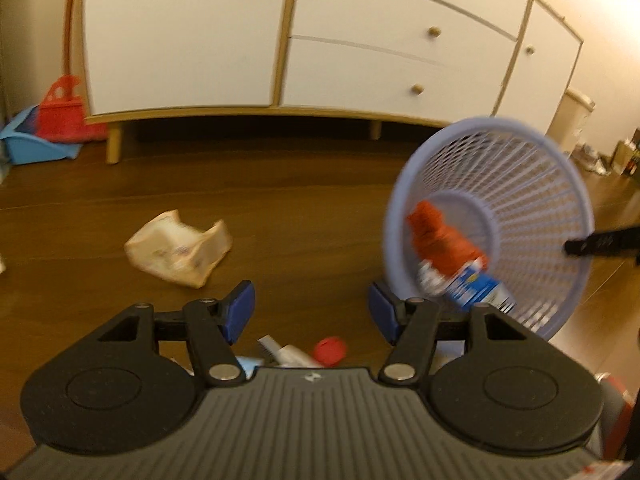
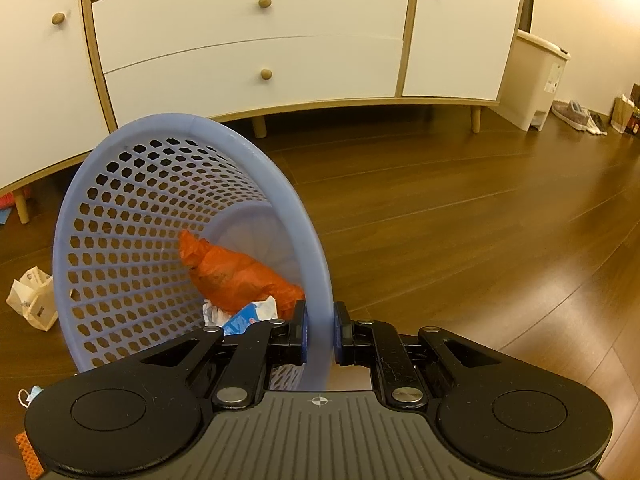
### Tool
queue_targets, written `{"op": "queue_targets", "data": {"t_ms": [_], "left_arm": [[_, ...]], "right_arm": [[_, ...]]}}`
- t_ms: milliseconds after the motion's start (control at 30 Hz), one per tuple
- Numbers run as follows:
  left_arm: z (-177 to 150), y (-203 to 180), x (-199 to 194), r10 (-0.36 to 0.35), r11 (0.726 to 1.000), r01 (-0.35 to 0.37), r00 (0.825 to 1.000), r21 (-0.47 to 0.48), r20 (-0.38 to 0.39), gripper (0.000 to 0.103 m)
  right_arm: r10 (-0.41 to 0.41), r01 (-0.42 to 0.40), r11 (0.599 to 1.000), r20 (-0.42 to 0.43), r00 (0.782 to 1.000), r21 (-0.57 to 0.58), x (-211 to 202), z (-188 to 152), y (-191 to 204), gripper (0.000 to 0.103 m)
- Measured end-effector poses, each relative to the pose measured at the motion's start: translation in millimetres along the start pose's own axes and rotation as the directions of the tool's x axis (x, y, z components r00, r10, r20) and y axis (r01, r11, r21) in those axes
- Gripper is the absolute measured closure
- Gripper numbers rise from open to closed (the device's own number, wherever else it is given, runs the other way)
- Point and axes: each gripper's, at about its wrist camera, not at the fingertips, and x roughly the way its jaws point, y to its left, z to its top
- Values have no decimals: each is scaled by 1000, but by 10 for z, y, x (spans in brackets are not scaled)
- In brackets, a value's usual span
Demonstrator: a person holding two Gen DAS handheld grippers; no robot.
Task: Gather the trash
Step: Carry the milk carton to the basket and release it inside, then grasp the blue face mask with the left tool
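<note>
A pale blue mesh basket is tilted on its side, mouth toward me, with my right gripper shut on its rim. Inside lie an orange plastic bag and a blue-and-white packet. In the left wrist view the same basket hangs at the right, holding the orange bag and the blue packet. My left gripper is open above the floor with nothing between its fingers. A crumpled beige paper bag lies on the floor ahead left. A red cap and a white piece lie just below the fingers.
A white sideboard on wooden legs runs along the back. A red brush and blue dustpan sit at its left. A beige bin and shoes stand at the right. A face mask lies on the wooden floor.
</note>
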Motion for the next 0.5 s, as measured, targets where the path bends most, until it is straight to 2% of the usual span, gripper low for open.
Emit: {"op": "queue_targets", "data": {"t_ms": [267, 500], "left_arm": [[-297, 420, -98, 95, 994, -91, 993, 57, -76, 43], [-606, 587, 0, 126, 990, -114, 978, 80, -165, 43]], "right_arm": [[-4, 4, 1000, -2, 1000, -7, -8, -38, -14, 95], [-8, 8, 1000, 4, 1000, -17, -13, -47, 7, 95]]}}
